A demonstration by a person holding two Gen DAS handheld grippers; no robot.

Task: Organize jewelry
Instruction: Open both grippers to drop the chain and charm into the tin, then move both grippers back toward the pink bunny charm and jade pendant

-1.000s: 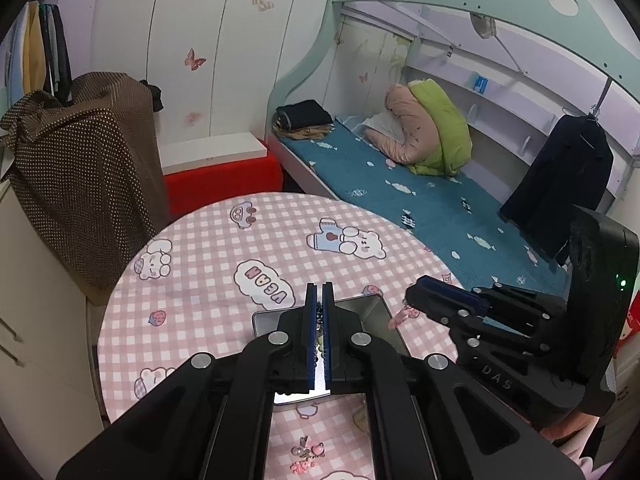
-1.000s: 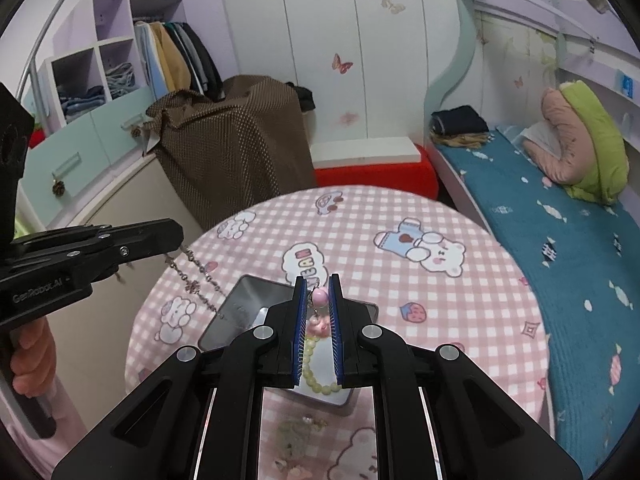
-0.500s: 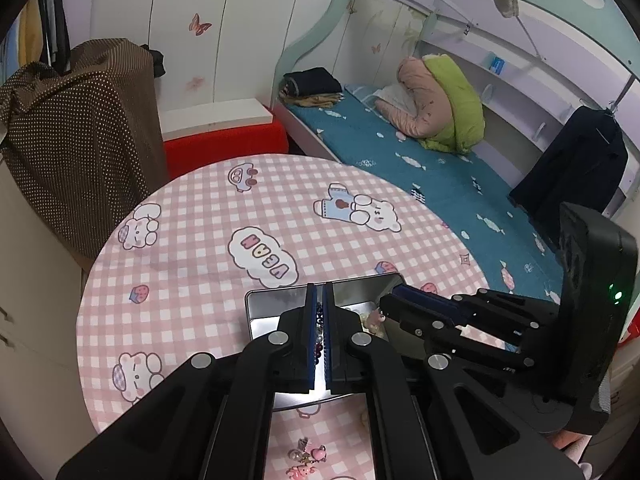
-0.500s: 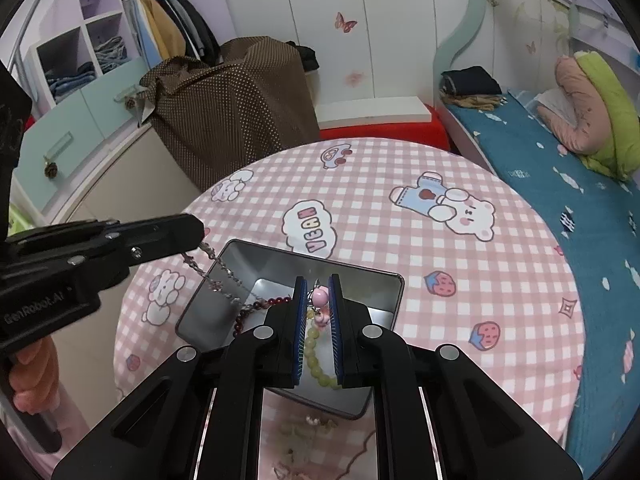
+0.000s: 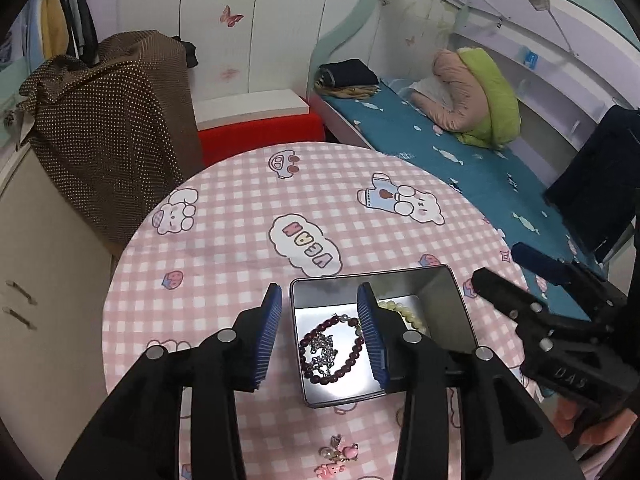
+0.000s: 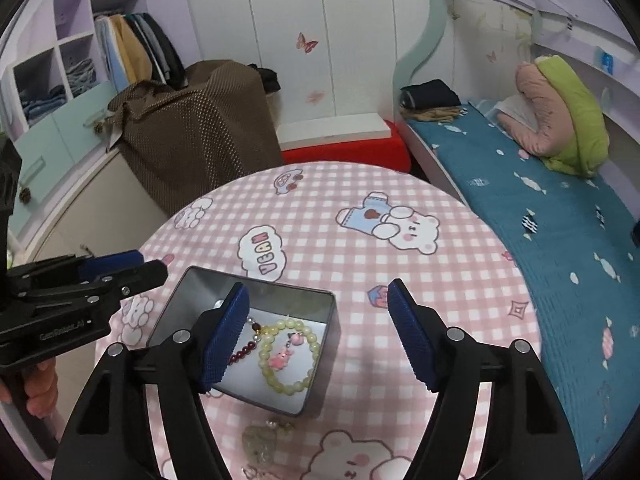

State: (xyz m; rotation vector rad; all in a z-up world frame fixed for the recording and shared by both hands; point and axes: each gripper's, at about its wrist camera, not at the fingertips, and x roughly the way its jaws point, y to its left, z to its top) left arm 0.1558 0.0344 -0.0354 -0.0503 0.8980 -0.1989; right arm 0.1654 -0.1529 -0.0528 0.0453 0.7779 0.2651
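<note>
A metal tin [image 5: 436,280] [image 6: 176,300] stands on the pink checked round table. In it lie a dark red bead bracelet [image 5: 348,366] [image 6: 242,351], a silver chain [image 5: 322,354] and a pale green bead bracelet [image 5: 410,312] [image 6: 294,346] with a pink charm [image 6: 282,360]. My left gripper [image 5: 322,338] is open and empty above the tin's left half; it also shows at the left of the right wrist view [image 6: 120,268]. My right gripper [image 6: 316,334] is open and empty above the tin's right side; it also shows in the left wrist view [image 5: 516,268].
Small pink charms [image 5: 340,454] lie on the table in front of the tin, and a pale trinket [image 6: 260,442] lies near its front edge. A bed [image 6: 540,216] is to the right, a brown-covered piece of furniture [image 5: 112,120] to the left, and a red bench [image 5: 260,136] behind the table.
Both grippers were shut, the left on the chain and dark red bracelet, the right on the green bracelet. Both lowered over the tin and opened; the jewelry now lies in it.
</note>
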